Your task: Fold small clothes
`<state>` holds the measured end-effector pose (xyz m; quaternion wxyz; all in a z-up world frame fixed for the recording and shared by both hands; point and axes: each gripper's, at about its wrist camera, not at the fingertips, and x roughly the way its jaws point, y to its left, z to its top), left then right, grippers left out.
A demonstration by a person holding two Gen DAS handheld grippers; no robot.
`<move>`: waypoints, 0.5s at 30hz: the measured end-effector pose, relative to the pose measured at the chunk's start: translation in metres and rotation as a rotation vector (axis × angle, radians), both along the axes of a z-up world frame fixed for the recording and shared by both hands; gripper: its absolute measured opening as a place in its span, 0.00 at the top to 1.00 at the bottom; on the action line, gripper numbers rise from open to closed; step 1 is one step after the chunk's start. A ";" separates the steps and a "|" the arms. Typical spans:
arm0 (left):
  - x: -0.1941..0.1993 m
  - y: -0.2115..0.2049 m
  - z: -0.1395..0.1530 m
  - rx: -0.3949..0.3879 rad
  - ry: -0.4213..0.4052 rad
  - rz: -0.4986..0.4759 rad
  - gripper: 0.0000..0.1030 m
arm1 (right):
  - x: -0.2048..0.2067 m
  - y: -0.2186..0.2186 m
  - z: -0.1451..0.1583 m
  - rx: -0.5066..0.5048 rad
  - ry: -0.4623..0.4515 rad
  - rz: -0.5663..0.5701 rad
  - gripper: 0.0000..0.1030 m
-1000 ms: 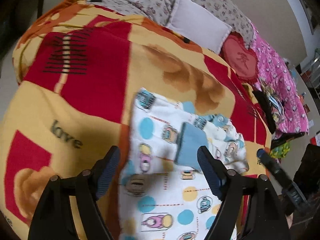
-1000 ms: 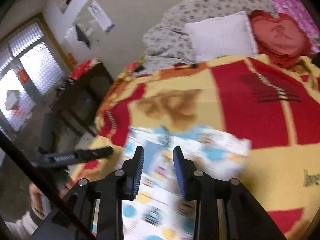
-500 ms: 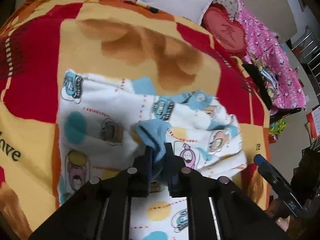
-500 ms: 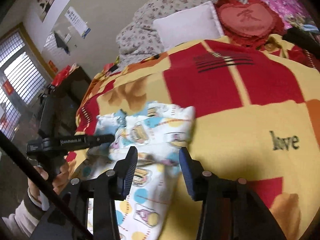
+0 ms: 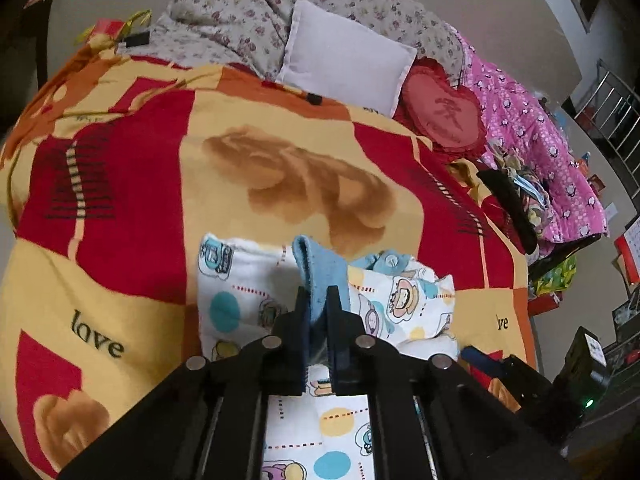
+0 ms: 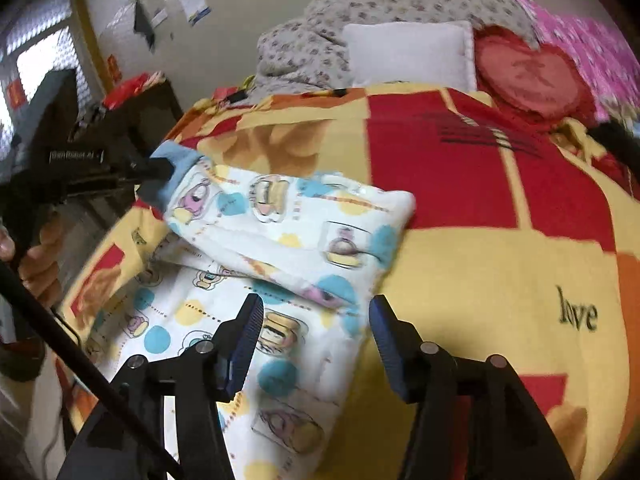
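Note:
A small white baby garment [image 5: 248, 292] with cartoon prints and coloured dots lies on a red and yellow blanket [image 5: 128, 216]. My left gripper [image 5: 318, 304] is shut on its light blue cuff [image 5: 320, 272] and lifts that sleeve. In the right wrist view the garment [image 6: 288, 216] stretches from the left gripper [image 6: 160, 170], at the left with the cuff [image 6: 176, 160], down toward me. My right gripper [image 6: 316, 320] is open just above the garment's near part, holding nothing.
A white pillow [image 5: 344, 60], a red heart cushion [image 5: 444, 116], a floral quilt [image 5: 248, 16] and a pink quilt [image 5: 532, 140] lie at the bed's far end. Dark furniture [image 6: 120, 120] stands left of the bed. A clutter pile [image 5: 516, 192] sits at the right edge.
My left gripper closed on the blue cuff and lifted the sleeve up. My right gripper opened wider and moved closer over the garment.

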<state>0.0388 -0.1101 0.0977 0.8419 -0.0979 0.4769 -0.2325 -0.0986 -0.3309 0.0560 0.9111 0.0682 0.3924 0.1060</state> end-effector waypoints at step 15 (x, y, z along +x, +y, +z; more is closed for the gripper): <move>0.003 0.025 -0.053 0.050 0.096 0.079 0.94 | -0.001 0.023 -0.024 -0.034 0.074 0.111 0.90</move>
